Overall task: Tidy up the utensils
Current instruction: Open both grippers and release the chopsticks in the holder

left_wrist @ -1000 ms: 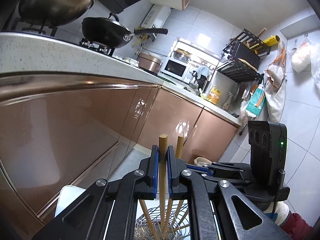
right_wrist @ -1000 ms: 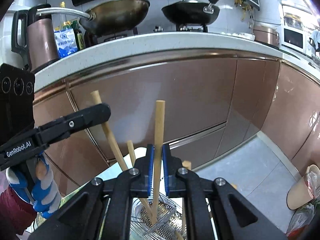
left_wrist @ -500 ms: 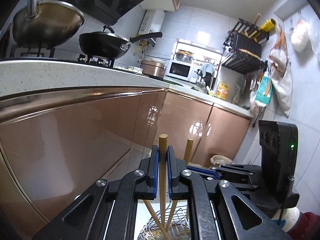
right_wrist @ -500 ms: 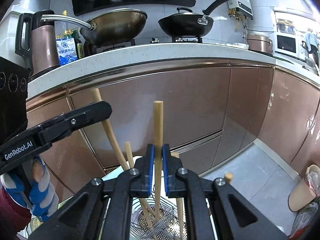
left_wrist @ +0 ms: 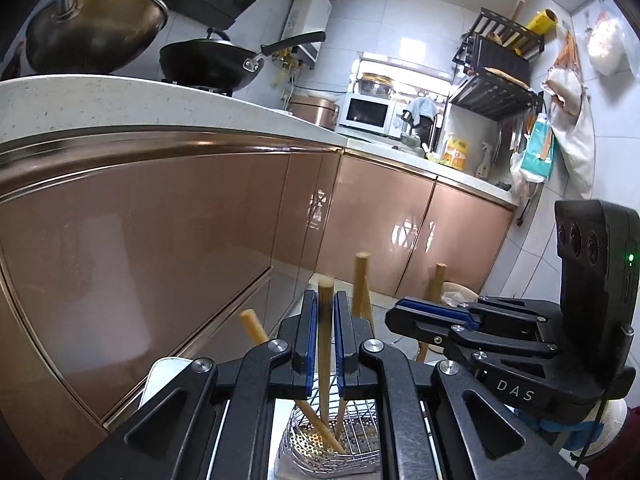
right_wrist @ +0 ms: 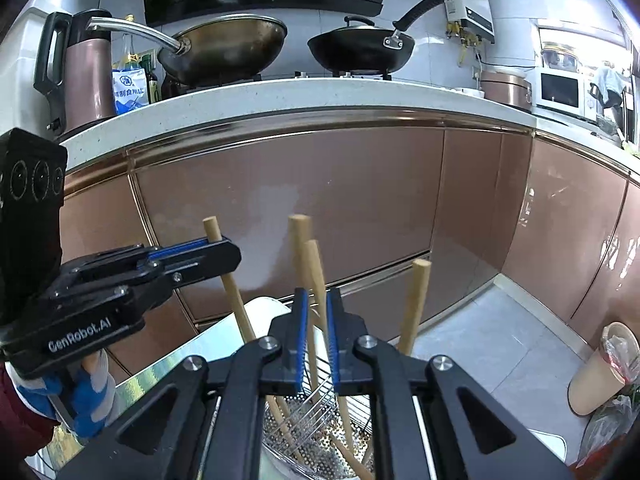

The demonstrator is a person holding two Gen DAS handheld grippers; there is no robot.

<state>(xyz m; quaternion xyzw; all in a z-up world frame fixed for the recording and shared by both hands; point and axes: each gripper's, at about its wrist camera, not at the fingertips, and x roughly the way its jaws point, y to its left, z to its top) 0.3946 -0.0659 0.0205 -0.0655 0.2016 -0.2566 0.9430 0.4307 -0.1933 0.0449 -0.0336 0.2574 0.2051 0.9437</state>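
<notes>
While both sticks hang over holder (left_wrist: 332, 440), step in hand judged: dropping chopsticks into basket. Next move calls for release once tips seated. Left gripper (left_wrist: 325, 336) nearly closed, clamping chopstick (left_wrist: 325, 344) upright, lower end inside holder. Right gripper (right_wrist: 316, 340) likewise pinched on stick (right_wrist: 314, 276), tip down in holder among others.

the wire basket (left_wrist: 332, 442) is half hidden behind gripper arms, its bottom cut off by the frame edge.
</notes>
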